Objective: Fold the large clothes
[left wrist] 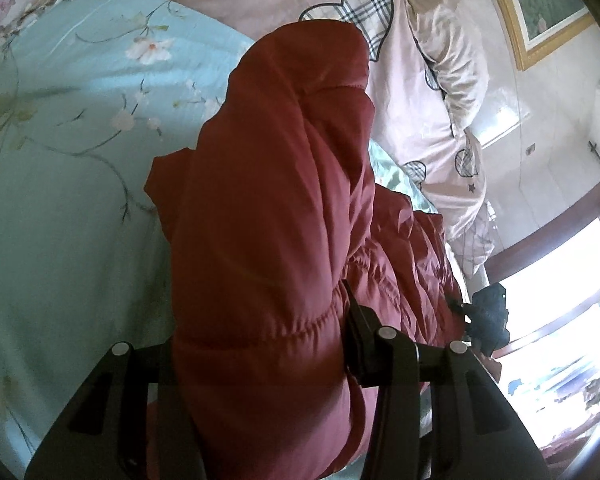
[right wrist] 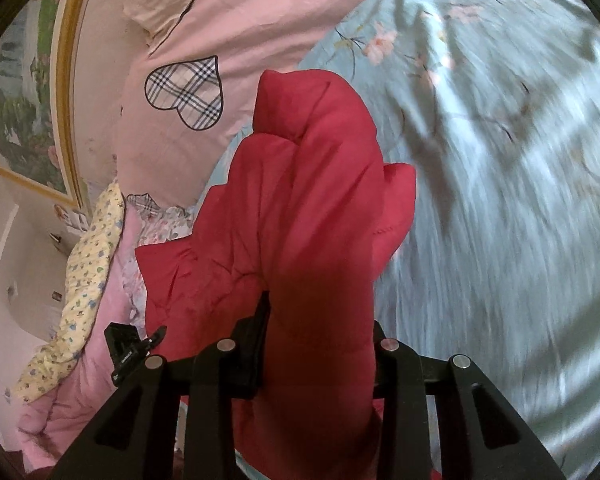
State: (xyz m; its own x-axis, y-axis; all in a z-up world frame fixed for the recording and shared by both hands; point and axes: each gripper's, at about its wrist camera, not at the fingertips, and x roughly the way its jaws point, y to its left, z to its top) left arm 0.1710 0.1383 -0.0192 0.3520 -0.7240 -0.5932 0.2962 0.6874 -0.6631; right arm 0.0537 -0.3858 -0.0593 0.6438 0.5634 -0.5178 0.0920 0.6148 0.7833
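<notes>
Both grippers are in the thick of it now: the left gripper (left wrist: 256, 364) has its two black fingers pressed in on a fat roll of the red padded jacket (left wrist: 276, 208), the cloth bulging up between them and filling the middle of its camera. The right gripper (right wrist: 320, 344) is doing the same on its side, jaws clamped on another thick fold of the jacket (right wrist: 316, 216), which rises in a puffy ridge straight ahead of it. The jacket hangs bunched and lifted from these two holds, its lower part trailing down toward the bed below. Under it spreads the pale blue sheet (left wrist: 60, 152) with its pink blossom print, streaked with blur in the right camera. Just beyond the jacket sits a pink quilt (right wrist: 268, 12) with plaid hearts stitched on. Off to the side in the right view lies a yellow flowered cloth (right wrist: 88, 264) over a pink blanket (right wrist: 100, 352). A gold-framed picture (left wrist: 540, 4) hangs on the wall, and a bright window (left wrist: 556, 280) glares at the edge of the left view.
</notes>
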